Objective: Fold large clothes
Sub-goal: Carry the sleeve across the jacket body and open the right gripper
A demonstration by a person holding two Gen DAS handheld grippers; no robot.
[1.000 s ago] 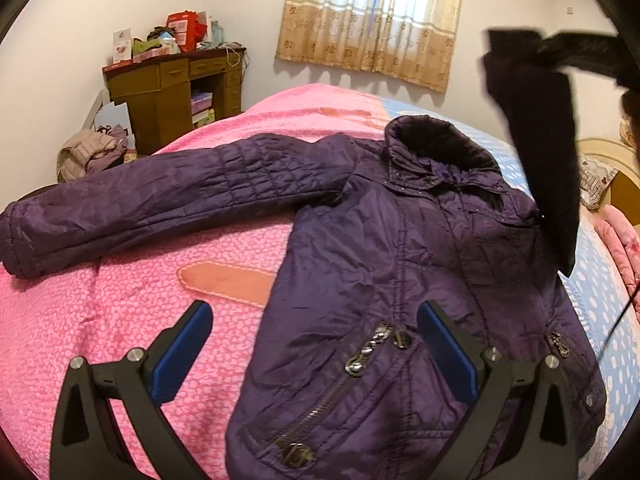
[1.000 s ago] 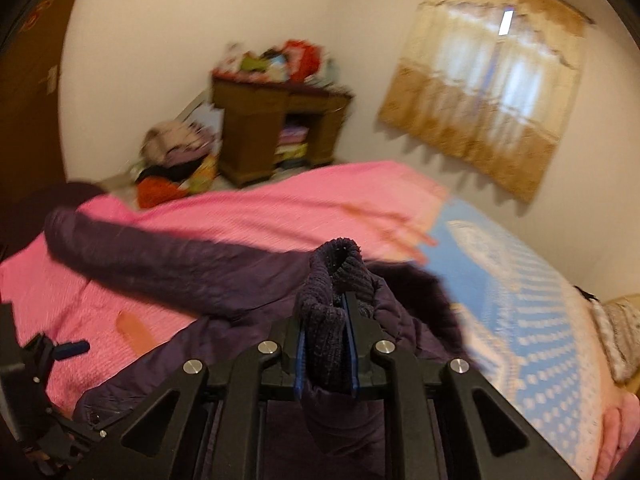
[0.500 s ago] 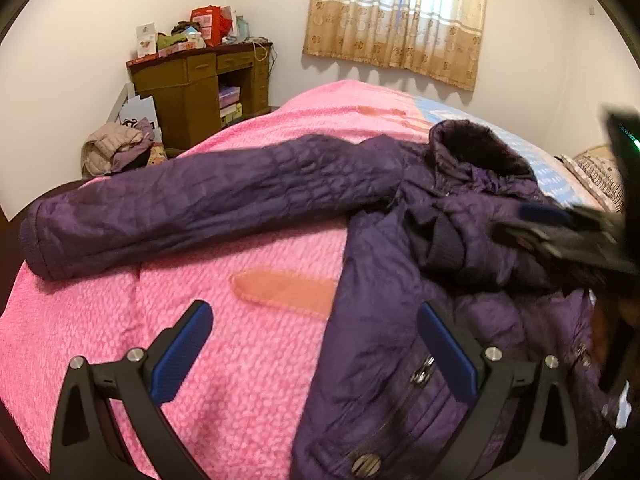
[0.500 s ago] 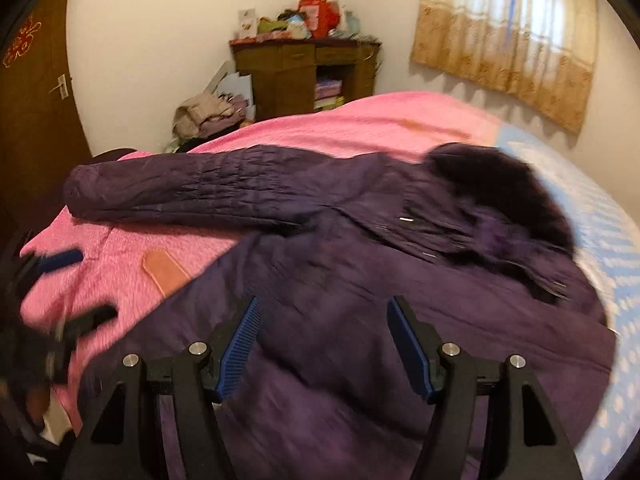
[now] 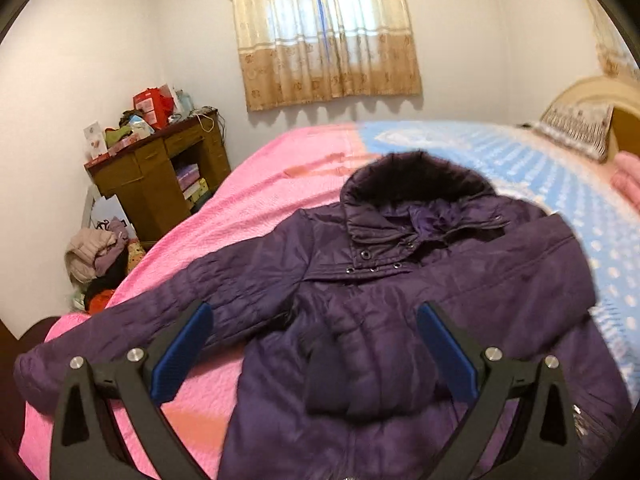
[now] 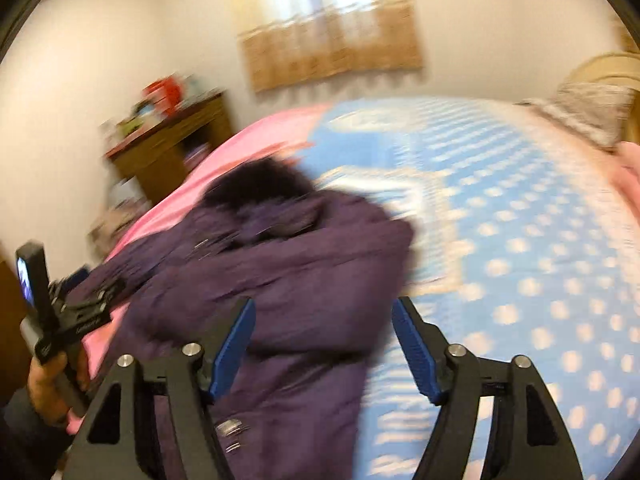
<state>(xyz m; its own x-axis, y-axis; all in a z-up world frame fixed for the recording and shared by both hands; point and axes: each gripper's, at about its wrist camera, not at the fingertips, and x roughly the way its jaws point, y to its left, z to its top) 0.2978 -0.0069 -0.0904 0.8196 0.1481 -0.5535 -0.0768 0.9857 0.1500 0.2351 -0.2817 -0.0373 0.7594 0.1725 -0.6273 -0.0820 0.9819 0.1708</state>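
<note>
Purple jacket (image 5: 400, 320) lying front-up on bed (image 5: 248, 216), spanning pink and blue halves of cover. One sleeve (image 5: 152, 320) stretched out flat toward left over pink; other sleeve folded across chest, cuff (image 5: 360, 372) resting mid-front. Dark furry hood (image 5: 416, 176) toward far side. Left claw (image 5: 312, 354) wide apart above jacket, nothing between pads. Right claw (image 6: 324, 346) opening, empty, over jacket's right edge; view blurred. Hand (image 6: 44, 392) gripping left tool at lower left.
</note>
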